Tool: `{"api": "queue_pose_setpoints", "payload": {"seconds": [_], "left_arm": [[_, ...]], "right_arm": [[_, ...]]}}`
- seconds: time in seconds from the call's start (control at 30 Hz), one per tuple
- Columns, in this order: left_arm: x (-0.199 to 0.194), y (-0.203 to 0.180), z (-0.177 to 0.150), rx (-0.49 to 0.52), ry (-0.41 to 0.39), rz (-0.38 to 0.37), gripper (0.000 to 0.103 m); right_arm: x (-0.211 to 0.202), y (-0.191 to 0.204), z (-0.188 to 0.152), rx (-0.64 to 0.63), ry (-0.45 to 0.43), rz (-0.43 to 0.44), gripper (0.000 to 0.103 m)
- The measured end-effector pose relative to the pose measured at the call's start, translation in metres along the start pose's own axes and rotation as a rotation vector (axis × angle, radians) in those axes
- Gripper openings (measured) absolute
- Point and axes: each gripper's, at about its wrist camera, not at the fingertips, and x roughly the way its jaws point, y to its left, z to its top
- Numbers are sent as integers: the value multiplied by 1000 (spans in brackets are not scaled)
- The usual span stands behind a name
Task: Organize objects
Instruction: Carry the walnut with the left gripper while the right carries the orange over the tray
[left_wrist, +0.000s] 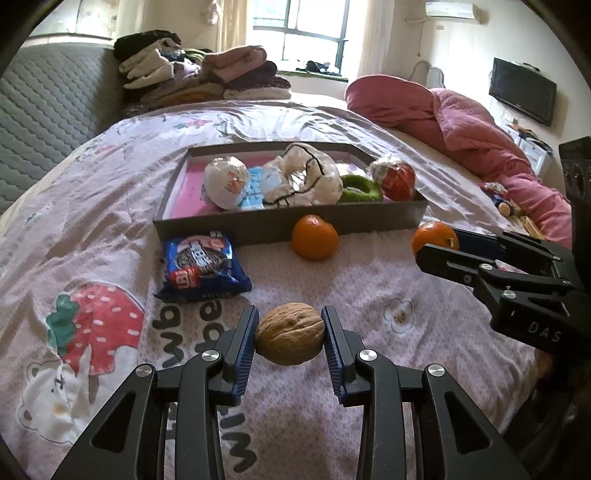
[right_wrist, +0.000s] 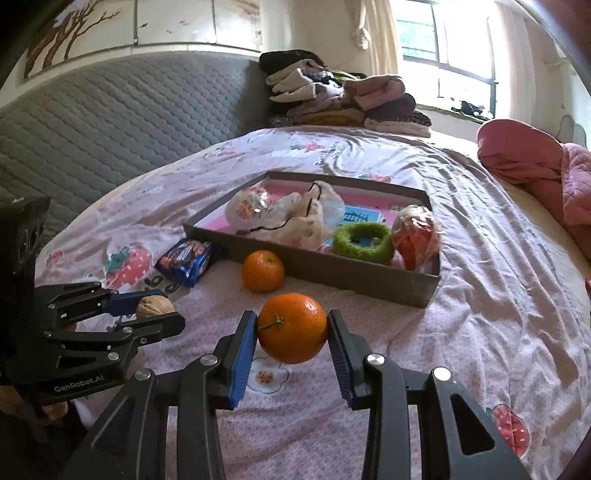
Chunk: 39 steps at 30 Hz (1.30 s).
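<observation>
Here, left hand-held gripper (right_wrist: 155, 314) reads "GenRobot.AI", w/ walnut (left_wrist: 290, 333).

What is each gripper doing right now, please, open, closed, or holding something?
Left gripper: closed on the walnut, fingers pressing both sides.
Right gripper: closed on an orange, the one with a stem.

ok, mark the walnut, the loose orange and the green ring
walnut (left_wrist: 290, 333): left wrist view, middle of shell.
loose orange (left_wrist: 315, 237): left wrist view, centre of peel.
green ring (right_wrist: 362, 242): right wrist view, fuzzy near rim.
</observation>
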Motion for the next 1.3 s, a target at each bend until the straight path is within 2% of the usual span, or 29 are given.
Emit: {"api": "queue_pose_setpoints", "payload": {"seconds": [0.13, 0.43, 0.63, 0.97, 1.3], "left_arm": [[-2, 0, 7, -2, -24, 13, 35], [-3, 3, 24, -7, -58, 26, 35], [-6, 10, 32, -43, -73, 29, 35], [-9, 14, 54, -33, -105, 50, 35], [-1, 12, 75, -13, -125, 59, 35]], "right_arm": [[-1, -4, 6, 38, -21, 9, 39], [-7, -5, 22, 36, -93, 3, 39], [-3, -6, 31, 39, -96, 1, 39], [-1, -9, 51, 7, -134, -63, 39], [-5, -24, 66, 36, -178, -89, 39]]}}
